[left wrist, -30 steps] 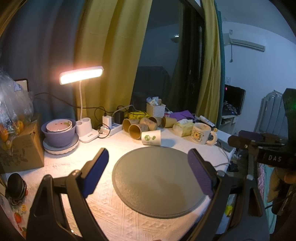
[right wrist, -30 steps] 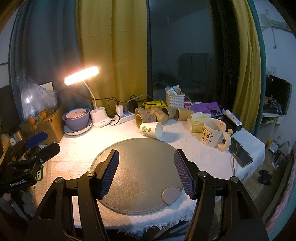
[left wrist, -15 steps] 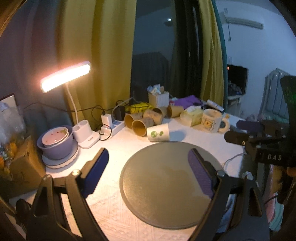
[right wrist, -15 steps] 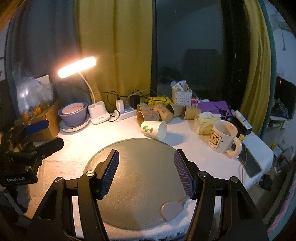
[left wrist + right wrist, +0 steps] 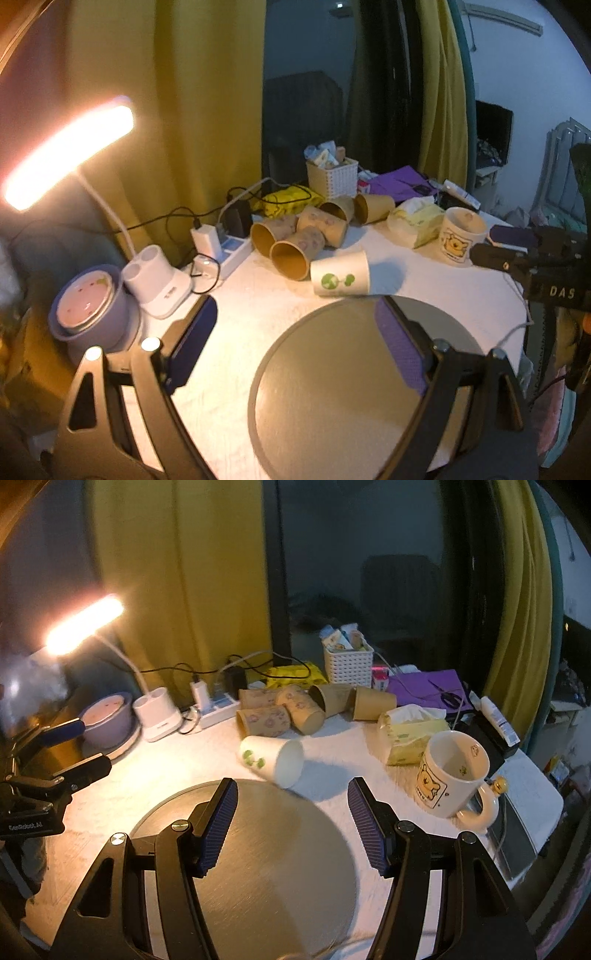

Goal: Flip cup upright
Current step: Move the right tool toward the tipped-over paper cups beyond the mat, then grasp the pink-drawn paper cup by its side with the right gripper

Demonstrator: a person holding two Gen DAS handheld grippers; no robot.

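Note:
A white paper cup with a green print (image 5: 340, 274) lies on its side at the far edge of the round grey mat (image 5: 347, 391); in the right wrist view the cup (image 5: 271, 759) shows its open mouth toward the right. My left gripper (image 5: 295, 332) is open and empty, above the mat's near left side. My right gripper (image 5: 291, 812) is open and empty, a short way in front of the cup. The right gripper also shows at the right of the left wrist view (image 5: 517, 254); the left gripper shows at the left of the right wrist view (image 5: 70, 746).
Several brown paper cups (image 5: 280, 710) lie behind the white cup. A bear mug (image 5: 452, 775) and tissue pack (image 5: 413, 731) stand right. A lit desk lamp (image 5: 66, 151), purple bowl (image 5: 92, 306), power strip (image 5: 225, 247) and white basket (image 5: 349, 666) line the back.
Both grippers have moved forward toward the cups, so the white cup looms larger. The left view has swung left. Both stay open.

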